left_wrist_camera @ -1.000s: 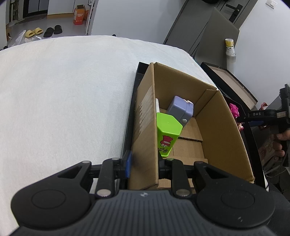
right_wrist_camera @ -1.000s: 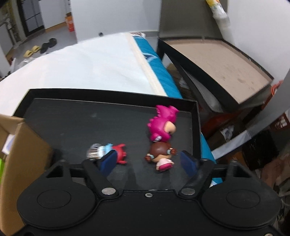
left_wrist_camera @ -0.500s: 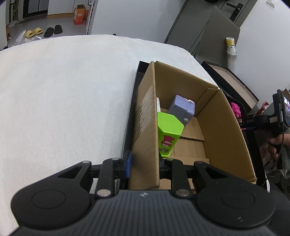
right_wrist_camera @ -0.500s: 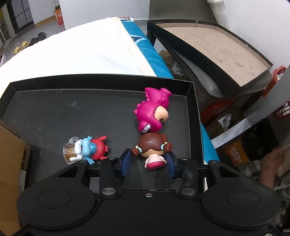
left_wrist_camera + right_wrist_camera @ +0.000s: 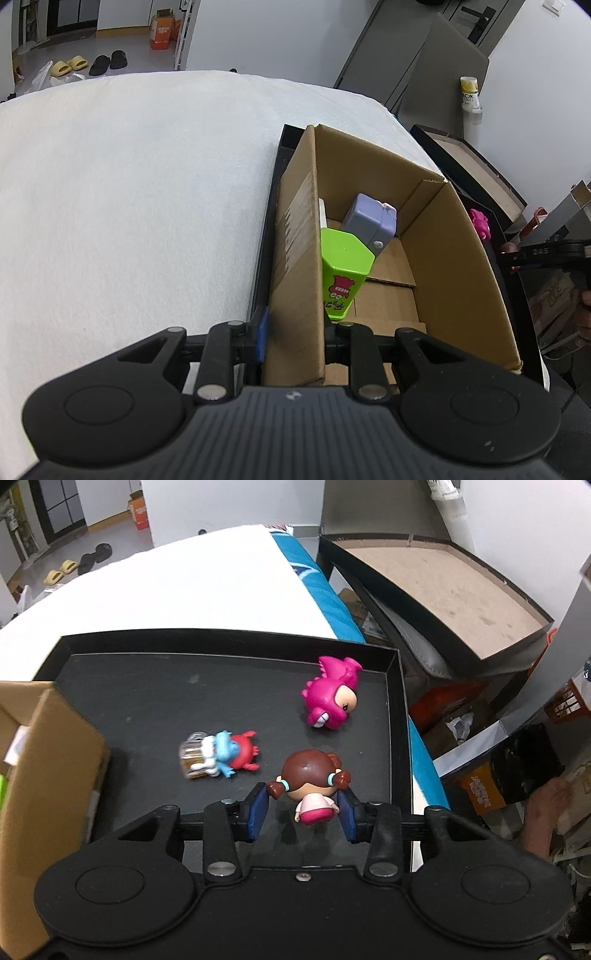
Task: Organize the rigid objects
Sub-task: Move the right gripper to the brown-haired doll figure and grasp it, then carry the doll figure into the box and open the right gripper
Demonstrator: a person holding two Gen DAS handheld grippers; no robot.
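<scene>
The right tool [image 5: 303,814] clamps the brown-haired doll [image 5: 309,780] in the black tray [image 5: 398,716], near a pink figure [image 5: 330,698] and a blurred blue-red one [image 5: 225,755]. The left tool [image 5: 295,336] pinches the cardboard box [image 5: 461,258] wall; a green carton [image 5: 341,271] half hides a purple block [image 5: 369,223].

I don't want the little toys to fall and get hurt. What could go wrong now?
The right gripper pinches the brown-haired doll only by its round head and pigtails, so it might swivel or slip when lifted. The blue and red toy lies close beside it and could get bumped. The left gripper clamps just one wall of the cardboard box, which might bend or tip.
</scene>
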